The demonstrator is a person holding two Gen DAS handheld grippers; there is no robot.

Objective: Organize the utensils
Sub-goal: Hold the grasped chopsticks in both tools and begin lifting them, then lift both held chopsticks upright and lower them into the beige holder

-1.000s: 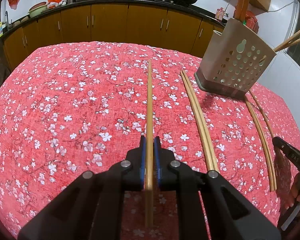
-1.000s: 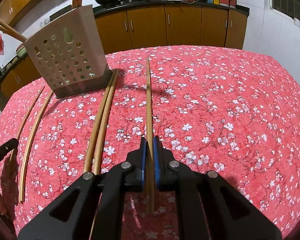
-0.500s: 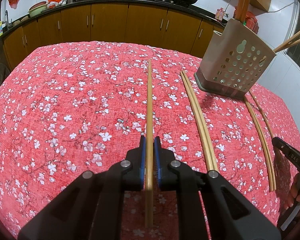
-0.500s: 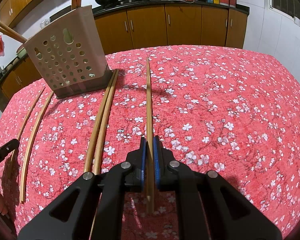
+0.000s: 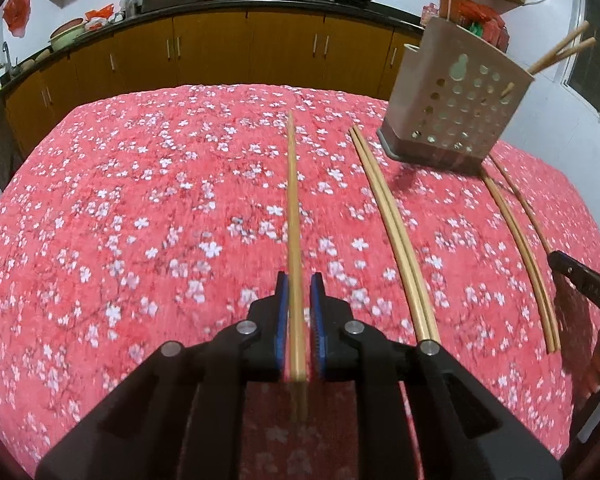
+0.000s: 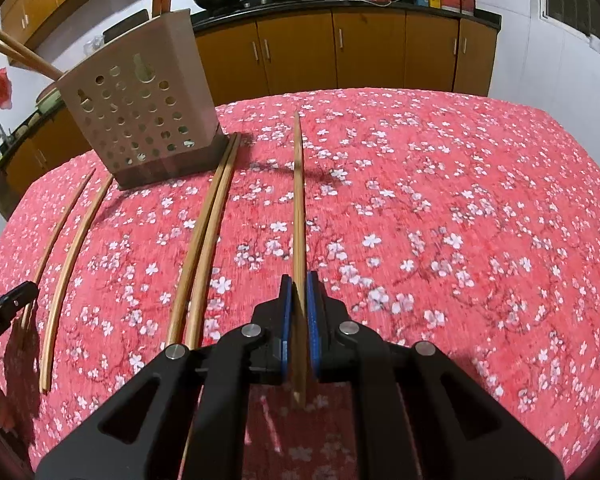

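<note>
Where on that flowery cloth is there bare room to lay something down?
Left of the left gripper's chopstick and right of the right gripper's chopstick, the cloth lies bare. It is crowded around the holder, where chopstick pairs lie.

Table w/ floral cloth (image 5: 140,200): holder (image 5: 452,120), two chopstick pairs (image 5: 396,232) (image 5: 520,248).

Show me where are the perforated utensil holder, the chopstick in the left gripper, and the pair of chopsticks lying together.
utensil holder (image 5: 460,120), left wrist view, perforated front wall.
chopstick (image 5: 293,208), left wrist view, middle of shaft.
pair of chopsticks (image 6: 206,236), right wrist view, middle of both shafts.
</note>
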